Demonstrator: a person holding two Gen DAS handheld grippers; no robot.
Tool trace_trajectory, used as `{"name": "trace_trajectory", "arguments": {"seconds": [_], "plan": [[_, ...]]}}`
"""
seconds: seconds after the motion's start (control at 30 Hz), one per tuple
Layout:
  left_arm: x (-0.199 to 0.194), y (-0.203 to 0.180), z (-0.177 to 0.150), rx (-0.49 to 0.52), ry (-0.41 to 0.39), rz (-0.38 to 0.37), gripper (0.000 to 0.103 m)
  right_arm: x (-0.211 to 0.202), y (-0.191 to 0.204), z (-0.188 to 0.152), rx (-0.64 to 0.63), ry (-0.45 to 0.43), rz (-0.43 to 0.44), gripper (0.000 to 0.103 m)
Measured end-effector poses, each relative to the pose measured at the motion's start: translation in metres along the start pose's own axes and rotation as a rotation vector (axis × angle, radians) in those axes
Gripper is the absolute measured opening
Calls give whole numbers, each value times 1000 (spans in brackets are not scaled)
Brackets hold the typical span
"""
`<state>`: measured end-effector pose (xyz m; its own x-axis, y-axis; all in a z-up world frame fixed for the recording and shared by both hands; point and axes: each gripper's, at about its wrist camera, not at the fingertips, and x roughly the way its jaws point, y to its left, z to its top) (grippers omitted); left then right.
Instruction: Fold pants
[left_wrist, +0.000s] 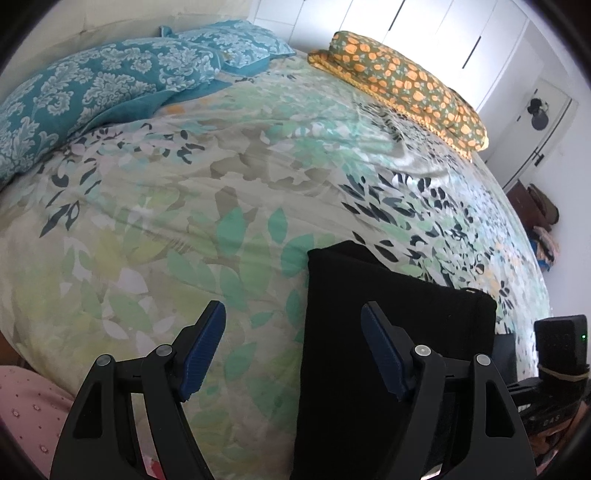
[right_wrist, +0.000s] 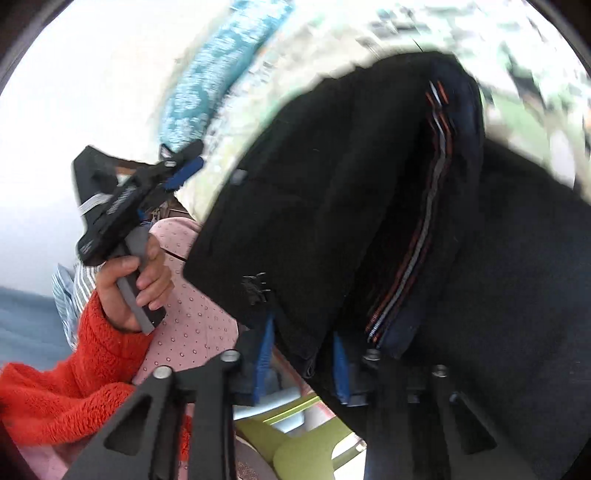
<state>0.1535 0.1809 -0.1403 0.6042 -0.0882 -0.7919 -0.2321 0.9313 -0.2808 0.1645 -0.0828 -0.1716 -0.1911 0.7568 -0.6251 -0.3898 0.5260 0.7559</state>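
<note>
On bed (left_wrist: 184, 206): pants (left_wrist: 369, 332) folded | right view: striped waistband (right_wrist: 424, 236)

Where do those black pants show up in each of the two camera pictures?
Left wrist view: black pants lie folded at lower right on the floral bedspread.
Right wrist view: they fill the centre and right, close up and blurred.
Shared landmark: the teal patterned pillow.

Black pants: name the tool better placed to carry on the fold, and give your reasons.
Right. The right tool is shut on the black pants, lifting a layer with the striped waistband showing. The left tool hangs open over the bedspread, gripping nothing.
</note>
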Motion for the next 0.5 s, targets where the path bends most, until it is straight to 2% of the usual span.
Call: {"name": "trace_trajectory", "arguments": {"seconds": [0.2, 0.33, 0.5], "plan": [[-6, 10, 3, -60, -11, -27, 77, -71, 32, -6, -64, -150, 15, 21], [-9, 1, 0, -24, -14, -33, 77, -110, 40, -17, -85, -204, -3, 20], [-14, -14, -4, 36, -14, -52, 78, -149, 26, -46, -54, -239, -44, 20]]}}
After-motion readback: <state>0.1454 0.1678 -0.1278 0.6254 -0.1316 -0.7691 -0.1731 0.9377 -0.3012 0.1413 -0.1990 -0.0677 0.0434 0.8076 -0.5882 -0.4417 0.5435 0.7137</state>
